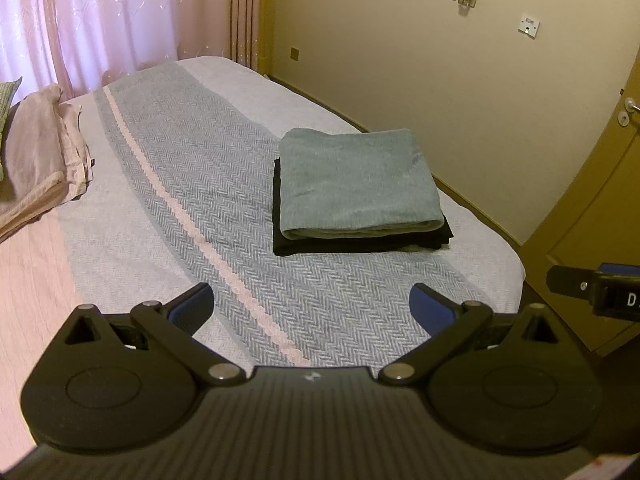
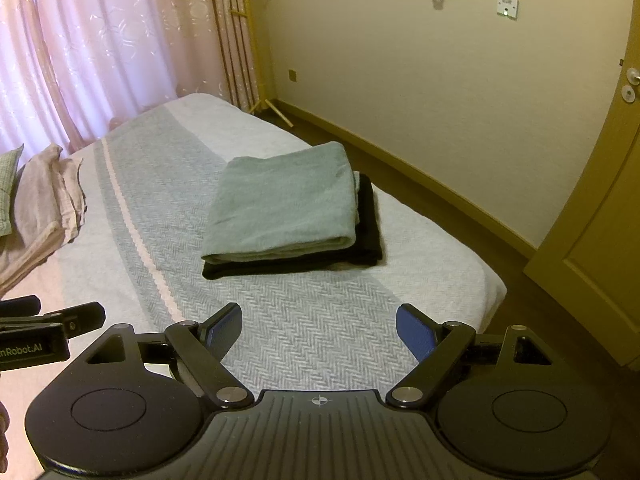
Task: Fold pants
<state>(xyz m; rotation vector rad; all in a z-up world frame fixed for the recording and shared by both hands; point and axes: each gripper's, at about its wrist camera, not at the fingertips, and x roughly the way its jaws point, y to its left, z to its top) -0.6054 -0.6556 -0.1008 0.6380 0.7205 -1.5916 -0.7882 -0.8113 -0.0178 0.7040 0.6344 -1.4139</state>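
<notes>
Folded teal-green pants point(image 1: 356, 182) point(image 2: 284, 208) lie on top of a folded black garment point(image 1: 360, 240) point(image 2: 366, 220) on the bed point(image 1: 192, 184) point(image 2: 312, 320), towards its right side. My left gripper point(image 1: 312, 306) hovers open above the striped blanket, short of the stack, with nothing between its blue-padded fingers. My right gripper point(image 2: 320, 330) is open too and empty, also nearer than the stack. Each gripper's body shows at the edge of the other's view.
A crumpled pink cloth point(image 1: 44, 152) point(image 2: 44, 196) lies at the bed's left. Pink curtains point(image 1: 100, 20) hang behind. A cream wall point(image 1: 420, 60) and a door point(image 2: 600, 220) stand on the right, with a strip of floor point(image 2: 420, 184) beside the bed.
</notes>
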